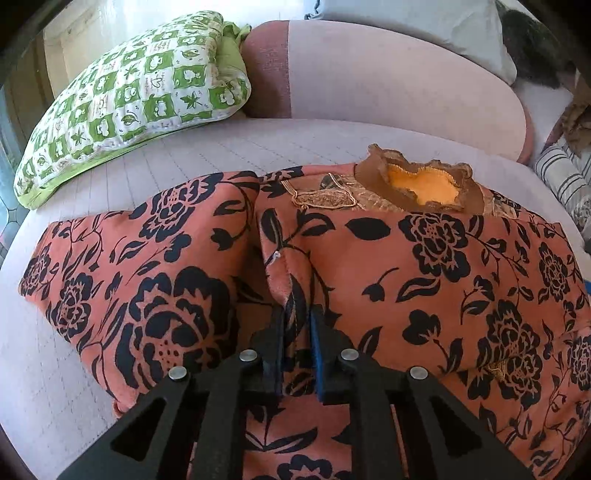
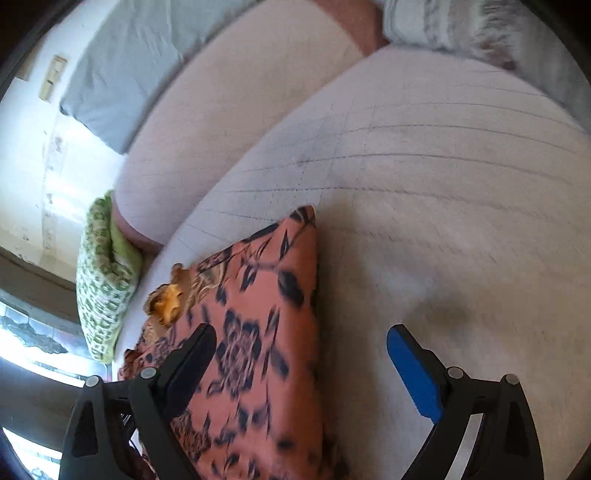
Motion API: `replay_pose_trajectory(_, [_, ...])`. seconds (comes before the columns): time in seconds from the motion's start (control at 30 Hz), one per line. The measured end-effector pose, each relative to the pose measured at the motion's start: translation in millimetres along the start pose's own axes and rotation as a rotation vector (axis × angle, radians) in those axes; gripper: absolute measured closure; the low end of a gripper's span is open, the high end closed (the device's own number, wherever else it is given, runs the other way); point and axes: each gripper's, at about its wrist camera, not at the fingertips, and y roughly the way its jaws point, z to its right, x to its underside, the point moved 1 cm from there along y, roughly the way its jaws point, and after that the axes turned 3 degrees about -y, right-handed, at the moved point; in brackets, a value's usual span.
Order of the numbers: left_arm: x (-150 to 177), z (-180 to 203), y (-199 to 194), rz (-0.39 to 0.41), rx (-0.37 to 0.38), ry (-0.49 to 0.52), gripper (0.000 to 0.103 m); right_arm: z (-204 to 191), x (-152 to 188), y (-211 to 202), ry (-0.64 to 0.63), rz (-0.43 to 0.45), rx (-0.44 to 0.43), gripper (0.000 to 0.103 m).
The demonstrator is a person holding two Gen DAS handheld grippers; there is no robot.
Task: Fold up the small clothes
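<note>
A terracotta top with a black flower print (image 1: 424,258) lies spread on the pale quilted mattress (image 1: 177,162). Its brown frilled collar with orange lining (image 1: 424,184) faces away from me. My left gripper (image 1: 296,314) is shut on a raised ridge of the cloth where the left sleeve meets the body. In the blurred right wrist view the same top (image 2: 258,302) shows its right edge and a pointed corner. My right gripper (image 2: 300,334) is open over that edge, one finger above the cloth and the blue-padded finger (image 2: 410,365) above bare mattress.
A green and white patterned pillow (image 1: 125,96) lies at the back left. A long pink bolster (image 1: 369,74) runs along the back with a grey pillow (image 1: 424,22) behind it. Striped bedding (image 1: 565,177) is bunched at the right edge. A window frame (image 2: 33,288) is at the left.
</note>
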Motion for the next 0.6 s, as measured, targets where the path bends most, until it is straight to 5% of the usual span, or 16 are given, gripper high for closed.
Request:
replay_pose_trajectory(0.07, [7, 4, -2, -0.006, 0.015, -0.018, 0.09, 0, -15, 14, 0.008, 0.002, 0.007, 0.009])
replay_pose_trajectory(0.1, [6, 2, 0, -0.007, 0.017, -0.019, 0.09, -5, -22, 19, -0.005, 0.001, 0.005, 0.028])
replay_pose_trajectory(0.13, [7, 2, -1, -0.005, 0.016, -0.014, 0.09, -11, -27, 25, -0.03, -0.02, 0.009, 0.086])
replay_pose_trajectory(0.17, [9, 3, -1, 0.002, 0.009, 0.002, 0.09, -18, -29, 31, -0.058, -0.04, 0.045, 0.092])
replay_pose_trajectory(0.33, [8, 3, -4, 0.017, 0.008, 0.005, 0.09, -63, -24, 27, -0.342, 0.118, 0.286, 0.091])
replay_pose_trajectory(0.43, [9, 4, -5, 0.015, 0.005, 0.016, 0.089, -55, -12, 49, -0.401, 0.043, 0.346, 0.081])
replay_pose_trajectory(0.47, [8, 4, -5, 0.014, 0.008, 0.02, 0.089, -53, -9, 41, -0.393, 0.062, 0.339, 0.076])
replay_pose_trajectory(0.53, [8, 4, -5, 0.012, 0.01, 0.027, 0.089, -44, -4, 17, -0.283, 0.105, 0.303, 0.029])
replay_pose_trajectory(0.6, [8, 4, -5, 0.014, 0.007, 0.032, 0.089, -42, 8, -14, -0.178, 0.167, 0.225, 0.029])
